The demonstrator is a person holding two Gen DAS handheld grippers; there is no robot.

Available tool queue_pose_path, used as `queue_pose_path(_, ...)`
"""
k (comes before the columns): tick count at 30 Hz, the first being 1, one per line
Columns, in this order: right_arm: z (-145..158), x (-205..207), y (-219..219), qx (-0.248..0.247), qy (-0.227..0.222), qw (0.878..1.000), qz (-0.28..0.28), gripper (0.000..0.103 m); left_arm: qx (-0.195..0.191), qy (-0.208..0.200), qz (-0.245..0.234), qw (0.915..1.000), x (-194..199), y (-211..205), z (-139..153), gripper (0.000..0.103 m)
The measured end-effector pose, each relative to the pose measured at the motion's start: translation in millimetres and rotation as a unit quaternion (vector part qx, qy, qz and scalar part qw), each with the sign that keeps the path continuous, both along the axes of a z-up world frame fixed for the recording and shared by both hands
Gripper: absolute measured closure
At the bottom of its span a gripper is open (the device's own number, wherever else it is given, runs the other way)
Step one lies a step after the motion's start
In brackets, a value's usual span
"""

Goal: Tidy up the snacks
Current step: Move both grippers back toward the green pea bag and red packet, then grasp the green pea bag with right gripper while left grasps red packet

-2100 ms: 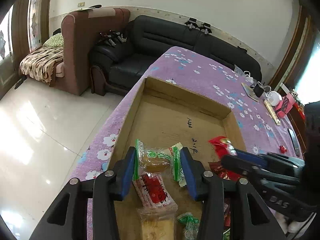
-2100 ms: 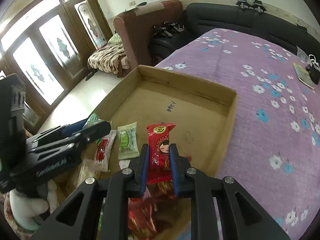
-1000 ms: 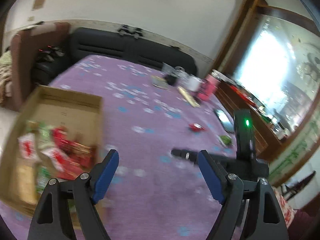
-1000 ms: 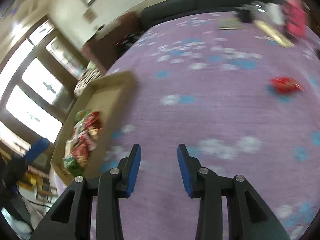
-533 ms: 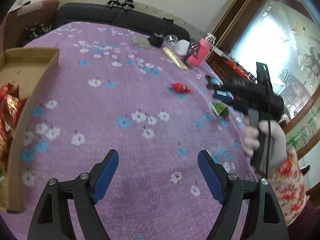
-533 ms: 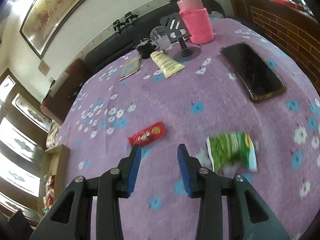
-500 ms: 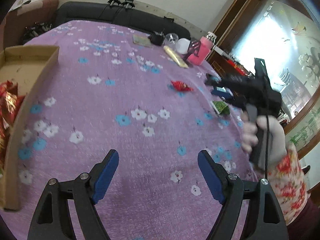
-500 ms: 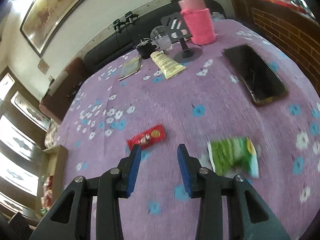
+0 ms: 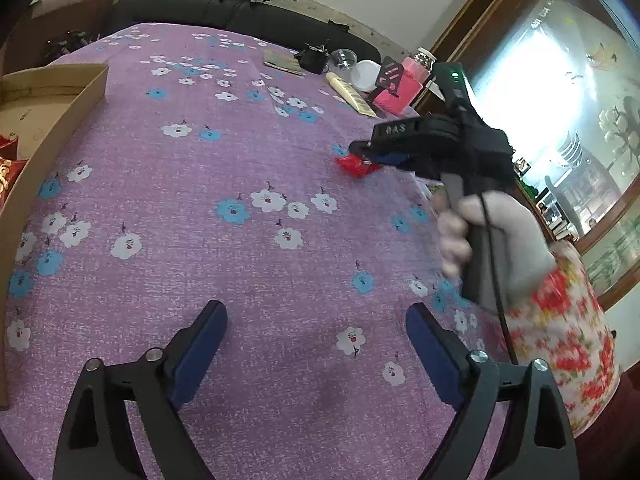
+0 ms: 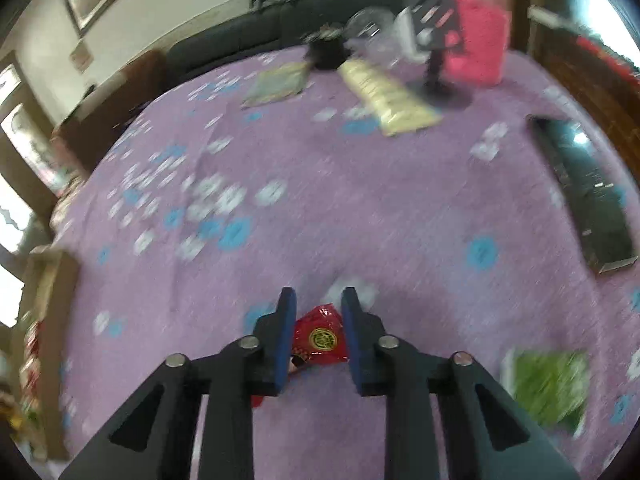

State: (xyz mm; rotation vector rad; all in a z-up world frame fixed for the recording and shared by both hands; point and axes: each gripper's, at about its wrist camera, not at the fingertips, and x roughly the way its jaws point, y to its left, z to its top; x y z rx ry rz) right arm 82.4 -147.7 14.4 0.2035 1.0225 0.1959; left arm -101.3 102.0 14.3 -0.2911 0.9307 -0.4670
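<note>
Surface: purple flowered tablecloth (image 9: 248, 264) is covering the whole table, with a black sofa (image 9: 224, 16) sitting behind its far edge.
Left gripper (image 9: 316, 344): you are hovering it over bare cloth, its blue-padded fingers (image 9: 200, 344) spread wide with nothing between them.
Right gripper (image 10: 318, 322): you are bringing it down around the red snack packet (image 10: 320, 338); the packet is lying on the cloth between the two pads, which are sitting close on either side. Blur is hiding whether they are actually pinching it.
Same packet from the left wrist view (image 9: 356, 166): it is showing at the tip of your right gripper (image 9: 362, 152), mid-table toward the right.
Green snack packet (image 10: 550, 386): lying on the cloth to the right of the red one, apart from it, blurred.
Cardboard box (image 9: 60, 120): sitting at the table's left edge, with red wrappers (image 9: 8, 160) showing inside.
Far end: pink bottle (image 10: 478, 40), cream tube (image 10: 386, 94) and a black phone (image 10: 588, 196) are lying on the cloth.
</note>
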Motion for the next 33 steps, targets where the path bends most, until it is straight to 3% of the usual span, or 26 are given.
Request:
queue_pose_path(2,2.8,-21.1,6.9,0.01,0.007,0.999,0.03,0.081,0.0,0.0,-0.006,1.0,-0.5,-1.4,0.3,0.003)
queue_pose_path(5,10.3,-52.4,4.3,0.078,0.029,0.994,0.076,0.081,-0.006,0.001,-0.011,0.9999,-0.7,-1.3,-0.3,0.002)
queue_pose_path(7,35.0,-71.2,-21.2,0.105,-0.014,0.993,0.06,0.081,-0.014,0.002,-0.013,0.9998,-0.7,0.5,-0.6,0.001)
queue_pose_path(8,47.6,-77.5,-39.6,0.108,-0.038,0.993,0.038,0.075,-0.018,0.003,-0.013,0.9998,-0.7,1.6,-0.8,0.001)
queue_pose_path(9,57.6,-82.3,-57.8,0.105,-0.059,0.993,0.011,0.063,-0.02,0.003,-0.013,0.9997,-0.8,2.4,-0.9,0.001)
queue_pose_path(11,71.0,-91.0,-98.5,0.068,-0.097,0.991,-0.06,0.052,-0.021,0.003,-0.013,0.9997,-1.1,2.4,-0.9,0.001)
queue_pose_path(13,69.1,-92.8,-127.3,0.049,-0.09,0.989,-0.105,0.052,-0.019,0.003,-0.014,0.9997,-2.1,2.0,-0.6,0.001)
queue_pose_path(16,50.0,-94.7,-153.0,0.064,-0.06,0.986,-0.145,0.052,-0.016,0.004,-0.014,0.9998,-2.1,0.9,-0.3,0.001)
queue_pose_path(19,34.6,-90.2,-149.1,0.069,-0.05,0.984,-0.156,0.052,-0.019,0.007,-0.013,0.9997,-1.7,0.2,0.0,0.001)
queue_pose_path(24,19.7,-67.4,-120.1,0.003,-0.057,0.986,-0.154,0.046,-0.028,0.008,-0.019,0.9994,-5.5,-0.2,0.0,0.001)
queue_pose_path(29,4.4,-55.5,-107.1,-0.033,-0.052,0.989,-0.134,0.043,-0.006,0.017,-0.029,0.9994,-6.2,-7.7,2.6,0.002)
queue_pose_path(31,3.1,-57.1,-103.6,-0.042,-0.059,0.989,-0.126,0.051,-0.015,0.027,-0.038,0.9988,-0.6,-8.9,5.3,0.011)
queue_pose_path(33,2.3,-57.5,-103.7,-0.041,-0.065,0.989,-0.125,0.057,0.007,0.016,-0.036,0.9992,5.5,-12.6,10.8,0.013)
